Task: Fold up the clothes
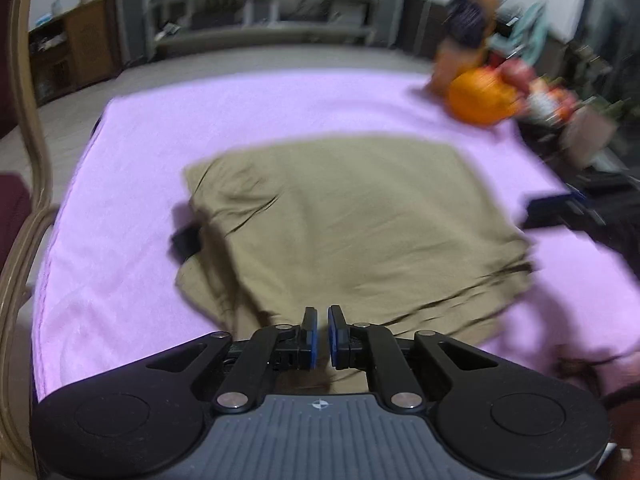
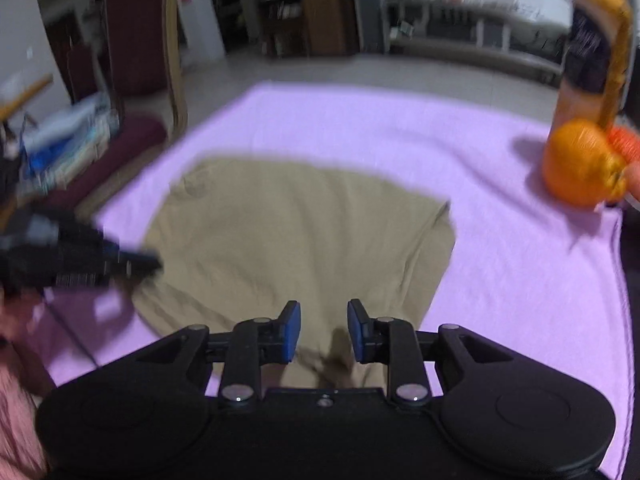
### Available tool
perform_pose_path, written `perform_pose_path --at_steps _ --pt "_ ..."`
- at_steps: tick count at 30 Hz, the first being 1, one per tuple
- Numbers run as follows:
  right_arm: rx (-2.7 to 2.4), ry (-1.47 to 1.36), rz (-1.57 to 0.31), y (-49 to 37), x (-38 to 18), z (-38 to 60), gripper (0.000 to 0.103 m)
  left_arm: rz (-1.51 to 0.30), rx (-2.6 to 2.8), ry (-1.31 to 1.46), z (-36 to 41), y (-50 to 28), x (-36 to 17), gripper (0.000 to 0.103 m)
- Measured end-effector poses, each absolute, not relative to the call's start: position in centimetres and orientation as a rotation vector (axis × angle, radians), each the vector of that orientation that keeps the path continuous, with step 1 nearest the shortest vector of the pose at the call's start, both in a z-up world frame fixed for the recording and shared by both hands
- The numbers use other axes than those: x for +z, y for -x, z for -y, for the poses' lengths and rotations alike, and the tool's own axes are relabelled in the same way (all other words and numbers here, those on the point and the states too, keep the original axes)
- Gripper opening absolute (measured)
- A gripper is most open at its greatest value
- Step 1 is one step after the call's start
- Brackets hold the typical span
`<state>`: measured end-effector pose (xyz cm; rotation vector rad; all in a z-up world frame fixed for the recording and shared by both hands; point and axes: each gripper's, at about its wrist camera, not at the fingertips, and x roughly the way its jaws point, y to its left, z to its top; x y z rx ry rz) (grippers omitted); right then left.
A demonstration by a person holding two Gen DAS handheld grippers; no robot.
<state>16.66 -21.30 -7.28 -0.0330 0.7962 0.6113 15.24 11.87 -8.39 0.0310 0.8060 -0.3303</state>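
Across the middle of both frames lies the garment (image 1: 352,216), a tan piece already folded into a rough rectangle on the purple cloth (image 1: 132,160). Its near edge runs directly beneath both tools, so the fabric lies ahead of and below each pair of tongs.

Left gripper (image 1: 322,334): the pads stand nearly together, a thin gap only, with nothing between them. It hangs over the near edge at the lower centre of its frame, clear of the fabric as far as the blur allows.

Right gripper (image 2: 324,330): the pads stand moderately apart and empty, also over the near edge, where a small crease (image 2: 334,356) shows between them.

In the left view the long axis of the garment runs from upper left to lower right; its loose layered hem (image 1: 460,292) lies at lower right. The right tool appears nearer that hem. The next fold probably calls for both tools at the near edge.

A bottle (image 2: 596,44) and an orange (image 2: 580,164) stand well apart at the far right corner.
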Motion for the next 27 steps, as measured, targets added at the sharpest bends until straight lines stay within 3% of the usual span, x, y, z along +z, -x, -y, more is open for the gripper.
perform_pose_path --at_steps 3,7,9,10,20,22,23,27 --pt "0.576 -0.098 -0.722 -17.9 -6.2 21.4 0.041 -0.69 -0.357 -0.017 -12.0 -14.9 -5.9 0.016" --pt "0.514 -0.253 -0.658 -20.1 -5.8 21.1 0.041 -0.692 -0.274 0.058 -12.9 -19.7 -5.6 0.013" --pt "0.489 -0.31 -0.707 -22.0 -7.4 20.4 0.022 -0.694 -0.216 0.066 -13.0 -22.4 -6.2 0.008" --pt "0.479 -0.342 -0.732 -22.9 -8.3 20.0 0.018 -0.694 -0.187 0.069 -13.0 -23.7 -6.5 0.008" --pt "0.496 -0.572 -0.84 -29.2 -15.4 16.9 0.017 -0.736 -0.04 0.048 -12.0 -28.5 -11.9 0.003" --pt "0.498 -0.579 -0.849 -30.0 -16.6 16.5 0.01 -0.734 -0.016 -0.016 -11.4 -28.3 -13.0 0.003" --pt "0.471 -0.559 -0.844 -30.1 -17.2 16.8 0.0 -0.726 -0.009 -0.031 -11.4 -28.1 -13.1 0.003" --pt "0.325 -0.621 -0.81 -30.1 -17.9 20.8 0.0 -0.734 0.042 0.049 -13.4 -27.6 -12.6 0.01"
